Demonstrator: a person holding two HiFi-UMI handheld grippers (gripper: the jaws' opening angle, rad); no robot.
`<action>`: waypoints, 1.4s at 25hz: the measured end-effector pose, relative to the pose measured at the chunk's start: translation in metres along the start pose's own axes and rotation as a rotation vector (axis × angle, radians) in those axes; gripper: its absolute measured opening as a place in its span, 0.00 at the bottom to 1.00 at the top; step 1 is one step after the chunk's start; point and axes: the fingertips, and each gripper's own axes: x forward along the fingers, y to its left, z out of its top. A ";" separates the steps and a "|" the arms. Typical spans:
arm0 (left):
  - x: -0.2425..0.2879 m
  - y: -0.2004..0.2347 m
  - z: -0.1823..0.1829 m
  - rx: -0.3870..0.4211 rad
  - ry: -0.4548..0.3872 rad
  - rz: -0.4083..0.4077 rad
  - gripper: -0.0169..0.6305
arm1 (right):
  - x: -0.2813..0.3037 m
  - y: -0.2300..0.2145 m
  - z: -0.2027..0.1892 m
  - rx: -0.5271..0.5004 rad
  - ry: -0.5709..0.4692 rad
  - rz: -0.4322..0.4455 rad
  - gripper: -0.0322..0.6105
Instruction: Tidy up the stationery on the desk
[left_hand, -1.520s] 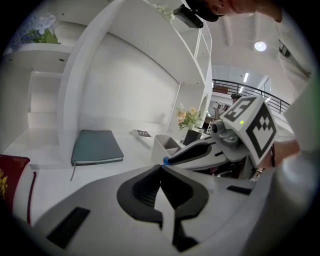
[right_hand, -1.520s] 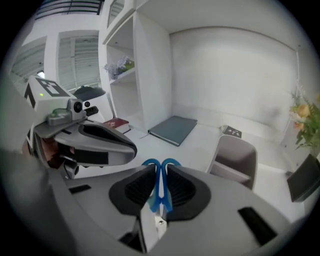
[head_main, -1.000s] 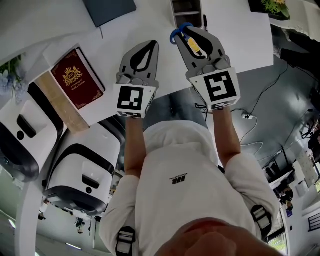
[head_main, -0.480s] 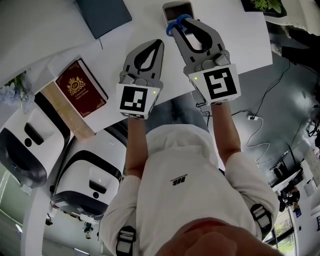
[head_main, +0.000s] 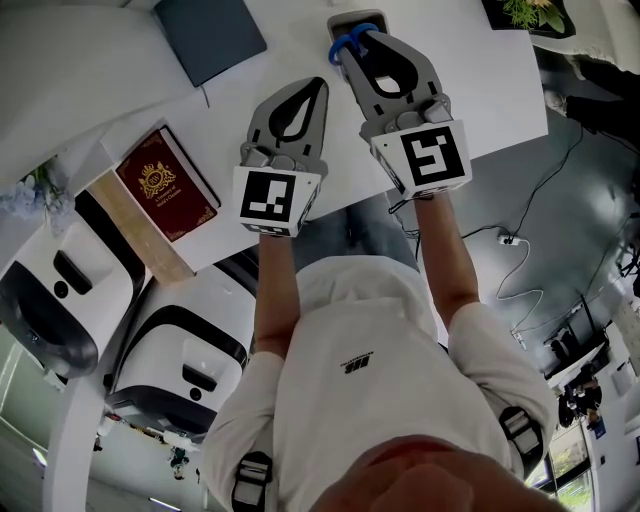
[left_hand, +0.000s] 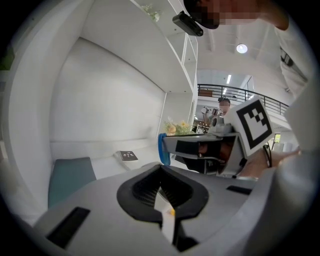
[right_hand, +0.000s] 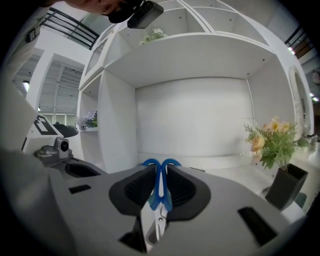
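Blue-looped scissors (right_hand: 156, 220) in ribbed right claw (right_hand: 159, 171)

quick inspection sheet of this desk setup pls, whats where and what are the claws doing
surface: white desk.
job's things: blue-handled scissors, held in the right claw, handles poking past its tips.
clutter: red book, dark folder, potted flowers.
grippers: right claw shut on the scissors; left claw shut, tips together.
cables: white cable with plug on the floor, right of the desk.
surroundings: white shelving; white-and-black machines at the left.
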 end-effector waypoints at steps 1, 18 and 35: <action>0.001 0.001 0.000 0.000 -0.002 0.001 0.03 | 0.002 -0.001 -0.005 0.007 0.006 -0.002 0.14; 0.010 -0.006 -0.019 -0.021 0.028 -0.024 0.03 | -0.006 -0.001 -0.052 0.034 0.141 -0.005 0.21; 0.025 -0.019 -0.059 -0.031 0.095 -0.064 0.03 | -0.041 0.013 -0.119 -0.063 0.376 0.056 0.12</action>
